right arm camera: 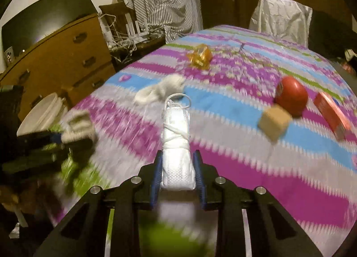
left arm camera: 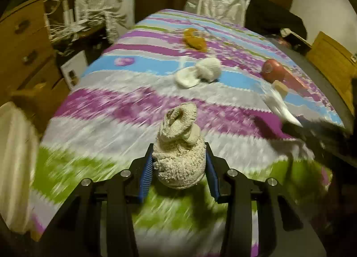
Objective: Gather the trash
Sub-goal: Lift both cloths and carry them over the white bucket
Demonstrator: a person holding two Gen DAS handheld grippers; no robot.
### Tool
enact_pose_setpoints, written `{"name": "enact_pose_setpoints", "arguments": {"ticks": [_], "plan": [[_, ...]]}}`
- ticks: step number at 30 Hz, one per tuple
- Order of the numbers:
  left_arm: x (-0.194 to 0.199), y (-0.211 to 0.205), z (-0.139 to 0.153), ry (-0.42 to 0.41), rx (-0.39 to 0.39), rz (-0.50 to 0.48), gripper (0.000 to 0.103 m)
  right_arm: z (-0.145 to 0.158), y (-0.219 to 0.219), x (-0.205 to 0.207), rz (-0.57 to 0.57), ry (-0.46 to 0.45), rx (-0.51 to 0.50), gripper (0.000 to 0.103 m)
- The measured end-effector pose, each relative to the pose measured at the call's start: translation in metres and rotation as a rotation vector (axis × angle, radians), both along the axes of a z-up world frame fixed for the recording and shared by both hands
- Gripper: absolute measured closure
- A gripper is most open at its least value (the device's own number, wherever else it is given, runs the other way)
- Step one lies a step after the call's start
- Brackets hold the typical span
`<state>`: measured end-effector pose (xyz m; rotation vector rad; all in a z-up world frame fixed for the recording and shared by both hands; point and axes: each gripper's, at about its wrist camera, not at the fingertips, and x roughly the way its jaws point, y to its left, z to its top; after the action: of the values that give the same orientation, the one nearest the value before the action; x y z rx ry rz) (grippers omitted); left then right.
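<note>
Left claw (left arm camera: 179,163) pinching rolled beige sock (left arm camera: 178,145) above striped bedspread (left arm camera: 125,92). Right claw (right arm camera: 177,167) pinching folded white face mask (right arm camera: 177,141). Red apple (right arm camera: 291,95), tan block (right arm camera: 275,121) touching on bed.

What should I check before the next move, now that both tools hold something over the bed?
1. Left tool shut on beige rolled terry sock: ok.
2. Right tool shut on white folded face mask: ok.
3. White round bin in reach on the left: cannot tell.
4. Mask loop hanging free, snag risk: not ok.
5. Orange crumpled wrapper uncollected: not ok.
</note>
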<state>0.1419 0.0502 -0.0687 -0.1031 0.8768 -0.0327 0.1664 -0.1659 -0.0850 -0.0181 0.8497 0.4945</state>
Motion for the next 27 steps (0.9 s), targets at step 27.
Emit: {"name": "enact_pose_setpoints", "arguments": {"ticks": [27], "plan": [[-0.091, 0.002, 0.051, -0.169, 0.169, 0.125, 0.063, 0.038, 0.008, -0.129, -0.161, -0.051, 0.072, 0.074]]}}
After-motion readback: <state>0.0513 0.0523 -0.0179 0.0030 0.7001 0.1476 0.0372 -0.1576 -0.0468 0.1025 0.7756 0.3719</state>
